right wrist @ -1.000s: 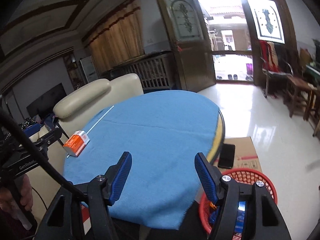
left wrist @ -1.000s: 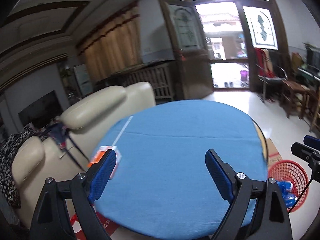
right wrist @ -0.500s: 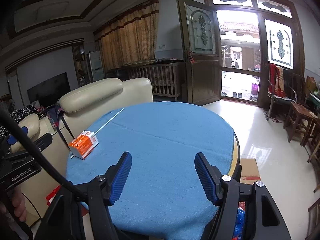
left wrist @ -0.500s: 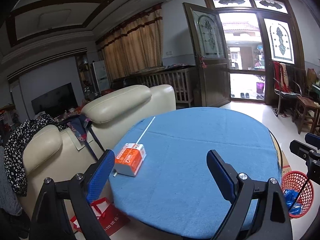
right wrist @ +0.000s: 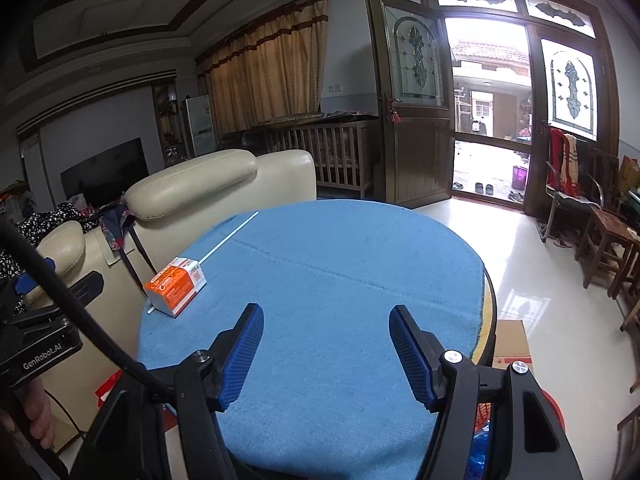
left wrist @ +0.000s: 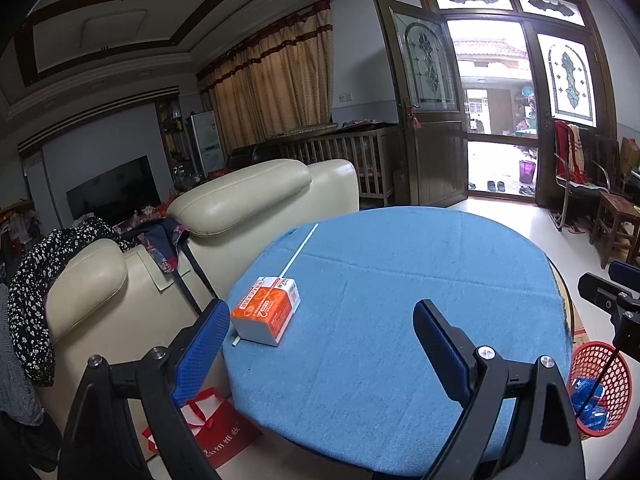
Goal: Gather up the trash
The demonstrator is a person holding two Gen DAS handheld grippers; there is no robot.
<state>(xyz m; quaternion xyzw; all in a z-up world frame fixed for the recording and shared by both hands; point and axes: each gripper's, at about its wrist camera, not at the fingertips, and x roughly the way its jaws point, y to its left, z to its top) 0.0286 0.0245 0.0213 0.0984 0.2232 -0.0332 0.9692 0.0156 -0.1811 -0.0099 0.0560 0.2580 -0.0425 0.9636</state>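
Left wrist view: left gripper [left wrist: 320, 344] has its jaws spread wide with nothing between them, hovering over the near-left part of a round table covered in a blue cloth [left wrist: 420, 280]. Orange-and-white carton [left wrist: 266, 310] lies on its side on the cloth near the table's left edge, just beyond and right of the left blue pad [left wrist: 200, 350], not touching it. A thin white stick [left wrist: 300, 250] lies on the cloth, running from under or beside the carton toward the far-left rim; can't tell if it's attached. Red mesh basket [left wrist: 600, 388] sits on the floor to the right of the table, blue wrappers inside. Cream leather sofa [left wrist: 240, 204] stands left of the table, red paper bag [left wrist: 216, 424] on the floor by the table's near-left edge. Right wrist view: right gripper [right wrist: 326, 354] about half open, nothing gripped, over the near side of the cloth, well apart from the carton [right wrist: 176, 286] at far left. A cardboard box [right wrist: 512, 344] sits on the floor right of the table. A hand [right wrist: 38, 412] holds the other tool at the left edge.
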